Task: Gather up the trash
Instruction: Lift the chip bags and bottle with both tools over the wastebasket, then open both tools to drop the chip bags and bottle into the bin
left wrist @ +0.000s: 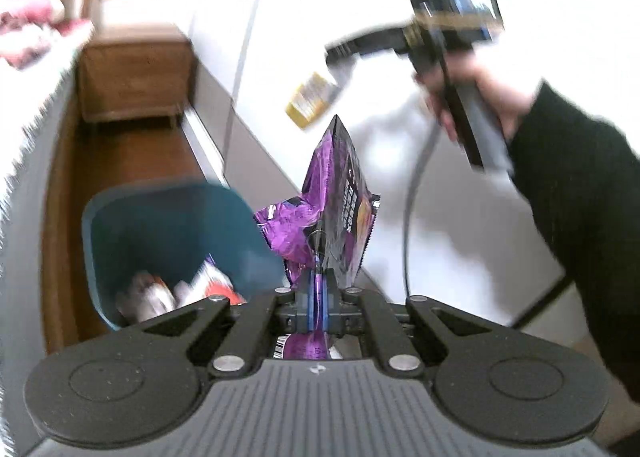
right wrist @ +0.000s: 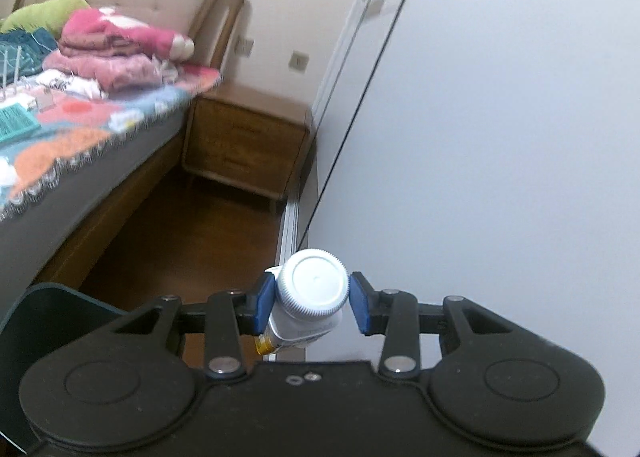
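Trash first: my left gripper (left wrist: 319,297) is clamped fully shut on a purple chip bag (left wrist: 332,213). It's crinkly, light and floppy, so pinching a flat edge works fine. My right gripper (right wrist: 311,307) is part open around a small white bottle (right wrist: 308,305), hard and slick, held across the body under its ribbed cap. Further left sits the teal bin (left wrist: 168,233), with wrappers already inside.

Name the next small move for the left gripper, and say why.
Probably swing the left gripper over the teal trash bin before opening: it is shut on the purple snack bag, which hangs beside the bin's rim, not above its opening.
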The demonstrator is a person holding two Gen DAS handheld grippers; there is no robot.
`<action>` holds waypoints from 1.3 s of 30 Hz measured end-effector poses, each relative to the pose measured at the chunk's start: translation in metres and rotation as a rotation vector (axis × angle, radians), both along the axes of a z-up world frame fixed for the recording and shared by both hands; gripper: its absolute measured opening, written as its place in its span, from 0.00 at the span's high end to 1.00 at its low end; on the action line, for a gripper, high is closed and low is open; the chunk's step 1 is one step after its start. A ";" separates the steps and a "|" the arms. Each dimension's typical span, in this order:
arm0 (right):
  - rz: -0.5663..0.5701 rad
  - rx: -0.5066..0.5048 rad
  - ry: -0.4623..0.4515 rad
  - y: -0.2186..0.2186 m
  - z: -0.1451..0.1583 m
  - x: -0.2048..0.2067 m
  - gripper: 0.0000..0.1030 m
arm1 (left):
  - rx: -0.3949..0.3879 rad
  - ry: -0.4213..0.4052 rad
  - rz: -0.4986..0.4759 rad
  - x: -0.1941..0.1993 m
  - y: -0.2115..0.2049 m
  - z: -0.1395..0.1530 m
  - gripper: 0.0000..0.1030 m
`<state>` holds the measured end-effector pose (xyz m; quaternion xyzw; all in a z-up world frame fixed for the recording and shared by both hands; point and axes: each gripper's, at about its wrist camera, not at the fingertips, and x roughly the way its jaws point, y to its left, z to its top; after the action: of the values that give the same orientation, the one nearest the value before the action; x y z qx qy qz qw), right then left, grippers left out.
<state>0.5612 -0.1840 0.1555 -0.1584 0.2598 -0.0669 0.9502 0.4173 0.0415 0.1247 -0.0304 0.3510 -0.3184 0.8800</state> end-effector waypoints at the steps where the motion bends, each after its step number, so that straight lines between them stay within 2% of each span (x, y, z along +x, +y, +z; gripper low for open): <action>1: 0.006 -0.005 -0.010 0.003 0.004 -0.006 0.62 | -0.001 -0.024 0.027 0.003 0.006 0.010 0.97; 4: 0.032 -0.002 -0.031 0.010 0.013 -0.008 0.62 | 0.013 -0.064 0.115 0.013 0.022 0.029 0.97; 7: 0.067 0.006 -0.031 0.021 0.014 -0.007 0.62 | 0.076 -0.121 0.223 0.025 0.031 0.030 0.97; 12: 0.159 0.026 0.037 0.046 -0.004 -0.010 0.62 | 0.137 -0.094 0.318 0.060 0.030 0.016 0.97; 16: 0.235 0.015 0.120 0.069 -0.034 -0.012 0.62 | 0.173 -0.050 0.369 0.089 0.023 -0.001 0.97; 20: 0.302 0.028 0.227 0.087 -0.070 -0.013 0.62 | 0.201 0.042 0.359 0.106 0.011 -0.029 0.97; 22: 0.333 0.028 0.274 0.095 -0.087 -0.016 0.62 | 0.240 0.055 0.360 0.109 0.003 -0.043 0.97; 25: 0.355 0.031 0.325 0.102 -0.106 -0.016 0.63 | 0.251 0.069 0.342 0.111 -0.006 -0.055 0.97; 34: 0.384 0.070 0.402 0.111 -0.141 -0.028 0.63 | 0.292 0.158 0.292 0.125 -0.034 -0.092 0.93; 39: 0.389 0.046 0.429 0.111 -0.150 -0.037 0.63 | 0.271 0.215 0.276 0.129 -0.038 -0.109 0.91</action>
<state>0.5239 -0.0726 0.0052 -0.1944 0.4208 0.1576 0.8720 0.5462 0.0038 0.0153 0.0067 0.4748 -0.1396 0.8689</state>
